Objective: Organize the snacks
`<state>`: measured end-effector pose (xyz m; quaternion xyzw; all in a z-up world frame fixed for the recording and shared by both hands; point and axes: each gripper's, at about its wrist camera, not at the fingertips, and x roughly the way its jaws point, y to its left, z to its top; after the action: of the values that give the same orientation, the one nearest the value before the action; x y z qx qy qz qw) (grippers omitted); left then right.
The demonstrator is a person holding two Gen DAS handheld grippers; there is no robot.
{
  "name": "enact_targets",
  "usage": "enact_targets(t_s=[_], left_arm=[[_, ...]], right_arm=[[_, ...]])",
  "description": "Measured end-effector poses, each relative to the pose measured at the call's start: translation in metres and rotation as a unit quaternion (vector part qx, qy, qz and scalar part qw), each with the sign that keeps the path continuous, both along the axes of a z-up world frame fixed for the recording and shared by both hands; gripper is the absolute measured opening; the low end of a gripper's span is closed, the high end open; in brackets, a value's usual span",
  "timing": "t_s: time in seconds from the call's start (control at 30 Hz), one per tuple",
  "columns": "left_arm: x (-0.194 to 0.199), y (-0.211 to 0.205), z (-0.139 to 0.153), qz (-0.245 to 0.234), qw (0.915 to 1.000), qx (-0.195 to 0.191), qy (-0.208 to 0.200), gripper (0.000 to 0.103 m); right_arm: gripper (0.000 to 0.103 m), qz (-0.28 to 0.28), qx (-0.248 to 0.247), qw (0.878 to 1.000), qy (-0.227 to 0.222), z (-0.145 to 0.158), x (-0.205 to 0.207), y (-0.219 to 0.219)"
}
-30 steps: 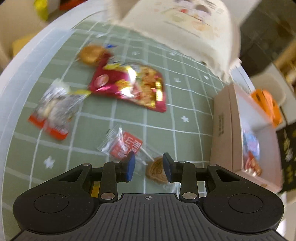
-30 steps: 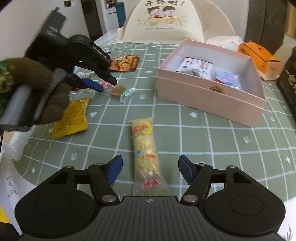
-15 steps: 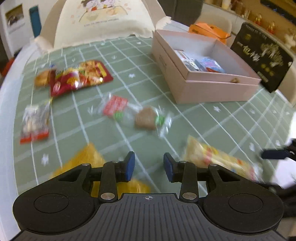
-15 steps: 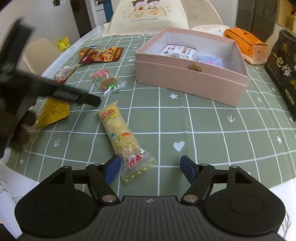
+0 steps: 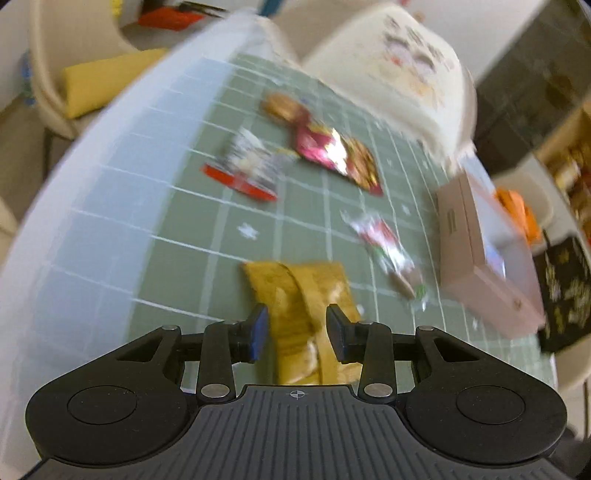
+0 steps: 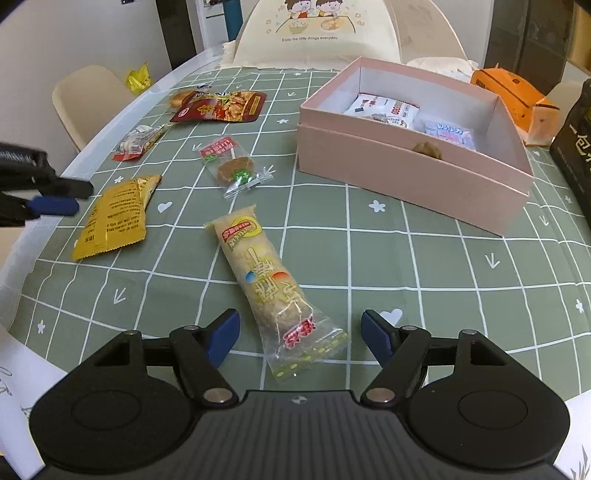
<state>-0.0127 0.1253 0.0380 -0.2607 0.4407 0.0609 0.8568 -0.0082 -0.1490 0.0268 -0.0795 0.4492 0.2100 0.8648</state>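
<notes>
A yellow snack packet point(image 5: 303, 302) point(image 6: 116, 216) lies on the green checked tablecloth. My left gripper point(image 5: 297, 330) is open and hovers just over it, a finger on each side; it also shows at the left edge of the right wrist view point(image 6: 55, 197). A long pale rice-cracker pack point(image 6: 266, 280) lies in front of my right gripper point(image 6: 299, 332), which is wide open and empty with the pack's end between its fingers. The open pink box point(image 6: 413, 173) point(image 5: 480, 254) holds several snacks.
A clear-wrapped biscuit pack point(image 6: 231, 166) point(image 5: 388, 247), a red pouch point(image 6: 218, 107) point(image 5: 336, 155), a red-and-white packet point(image 6: 138, 142) point(image 5: 247, 170) and a small bun point(image 6: 179, 98) lie on the cloth. An orange carton point(image 6: 517, 99), a black box point(image 6: 576, 147) and a cream cover point(image 6: 317, 33) stand behind.
My left gripper has swung left and down over the yellow packet, its view blurred by motion. My right gripper has eased forward so the rice-cracker pack lies between its open fingers.
</notes>
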Motion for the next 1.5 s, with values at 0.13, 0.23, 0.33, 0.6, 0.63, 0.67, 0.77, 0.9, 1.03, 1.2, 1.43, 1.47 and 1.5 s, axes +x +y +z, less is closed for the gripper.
enact_targets(t_s=[0.13, 0.23, 0.33, 0.6, 0.63, 0.67, 0.77, 0.9, 1.03, 1.2, 1.43, 1.47, 1.5], left_arm=[[0.021, -0.022, -0.011, -0.050, 0.9983, 0.031, 0.003, 0.059], [0.041, -0.042, -0.011, -0.081, 0.9939, 0.074, -0.002, 0.070], [0.061, -0.061, -0.014, -0.099, 0.9885, 0.114, -0.002, 0.078], [0.069, -0.073, -0.019, -0.129, 0.9778, 0.165, -0.015, 0.074], [0.060, -0.068, -0.018, -0.135, 0.9792, 0.150, -0.020, 0.071], [0.051, -0.064, -0.017, -0.139, 0.9799, 0.141, -0.025, 0.071], [0.016, -0.052, -0.016, -0.146, 0.9793, 0.138, -0.024, 0.070], [-0.023, -0.032, -0.014, -0.133, 0.9838, 0.119, -0.015, 0.070], [-0.040, -0.018, -0.009, -0.108, 0.9899, 0.093, -0.004, 0.070], [-0.044, -0.018, -0.004, -0.102, 0.9917, 0.078, 0.003, 0.070], [-0.047, -0.033, 0.007, -0.122, 0.9902, 0.068, -0.003, 0.070], [-0.047, -0.036, 0.008, -0.125, 0.9901, 0.064, -0.003, 0.070], [-0.047, -0.039, 0.008, -0.128, 0.9899, 0.061, -0.003, 0.070]], right_arm=[[0.074, 0.015, -0.007, 1.000, -0.004, 0.001, -0.001, 0.009], [0.079, 0.022, -0.008, 1.000, -0.001, -0.001, -0.003, 0.015], [0.084, 0.023, -0.018, 1.000, -0.010, -0.005, -0.008, 0.022], [0.088, 0.030, -0.020, 0.999, -0.021, -0.008, -0.020, 0.024], [0.088, 0.032, -0.022, 0.999, -0.018, -0.007, -0.019, 0.022], [0.088, 0.034, -0.025, 0.999, -0.013, -0.005, -0.018, 0.022], [0.088, 0.038, -0.038, 0.998, -0.028, 0.002, -0.014, 0.020], [0.088, 0.035, -0.012, 0.998, -0.058, 0.027, 0.003, 0.022], [0.084, 0.016, 0.026, 0.999, -0.022, 0.039, 0.053, 0.046], [0.064, -0.011, 0.029, 0.999, 0.024, 0.017, 0.108, 0.102], [0.035, 0.020, -0.003, 1.000, 0.012, 0.006, 0.111, 0.142], [0.035, 0.042, 0.012, 0.999, 0.015, 0.009, 0.104, 0.141], [0.035, 0.060, 0.016, 0.998, 0.011, 0.012, 0.096, 0.139]])
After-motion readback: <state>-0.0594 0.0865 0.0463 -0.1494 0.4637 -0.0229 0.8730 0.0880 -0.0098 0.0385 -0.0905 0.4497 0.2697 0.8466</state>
